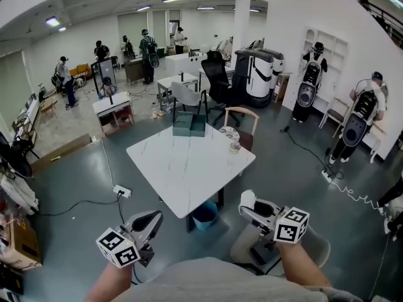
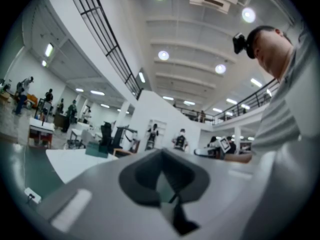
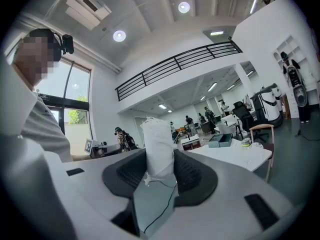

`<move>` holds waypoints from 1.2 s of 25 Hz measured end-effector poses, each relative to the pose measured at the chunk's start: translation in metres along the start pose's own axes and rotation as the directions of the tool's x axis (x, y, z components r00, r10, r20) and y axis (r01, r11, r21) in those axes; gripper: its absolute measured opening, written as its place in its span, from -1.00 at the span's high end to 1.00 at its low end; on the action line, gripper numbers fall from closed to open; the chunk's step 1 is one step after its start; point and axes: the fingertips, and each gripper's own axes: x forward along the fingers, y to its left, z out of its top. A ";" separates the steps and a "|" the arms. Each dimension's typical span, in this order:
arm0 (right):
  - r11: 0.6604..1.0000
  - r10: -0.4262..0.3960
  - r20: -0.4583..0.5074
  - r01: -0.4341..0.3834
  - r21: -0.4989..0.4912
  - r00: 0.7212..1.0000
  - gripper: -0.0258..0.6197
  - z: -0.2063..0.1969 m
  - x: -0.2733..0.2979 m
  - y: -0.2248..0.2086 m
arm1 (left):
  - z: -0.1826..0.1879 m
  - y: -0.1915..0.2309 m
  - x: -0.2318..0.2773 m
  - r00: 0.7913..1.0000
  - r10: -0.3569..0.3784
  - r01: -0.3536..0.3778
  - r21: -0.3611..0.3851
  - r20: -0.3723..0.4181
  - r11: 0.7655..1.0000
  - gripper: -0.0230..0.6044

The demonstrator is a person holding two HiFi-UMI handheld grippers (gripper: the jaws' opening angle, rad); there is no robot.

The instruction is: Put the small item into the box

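The right tool (image 1: 245, 207) grips the small item (image 3: 159, 149), the left tool (image 1: 153, 219) clenched empty

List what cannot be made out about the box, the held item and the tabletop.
Inside of the box: too small in the head view; walls hide it in the right gripper view.
The small white item in the right gripper: lower end hidden between the pads; its kind unclear.
The clear things at the table corner: too small to identify.
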 end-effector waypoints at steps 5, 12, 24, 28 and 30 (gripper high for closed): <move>1.000 -0.017 -0.010 0.017 0.014 1.000 0.42 -0.002 0.016 -0.012 | -0.002 0.020 0.008 1.000 -0.014 0.014 -0.017 -0.007 1.000 0.91; 0.998 -0.068 -0.006 0.068 0.004 0.998 0.42 0.011 0.079 -0.029 | 0.012 0.092 0.022 0.997 -0.075 0.075 -0.008 -0.001 0.997 0.91; 0.989 -0.145 0.039 0.144 0.011 0.989 0.42 0.046 0.215 -0.051 | 0.053 0.237 0.051 0.982 -0.191 0.191 -0.007 -0.012 0.982 0.91; 0.987 -0.159 0.033 0.159 0.016 0.987 0.42 0.048 0.250 -0.061 | 0.057 0.275 0.052 0.979 -0.201 0.201 -0.021 -0.014 0.979 0.91; 0.986 -0.168 0.032 0.167 0.025 0.985 0.42 0.049 0.264 -0.063 | 0.057 0.291 0.050 0.979 -0.204 0.204 -0.032 -0.015 0.978 0.91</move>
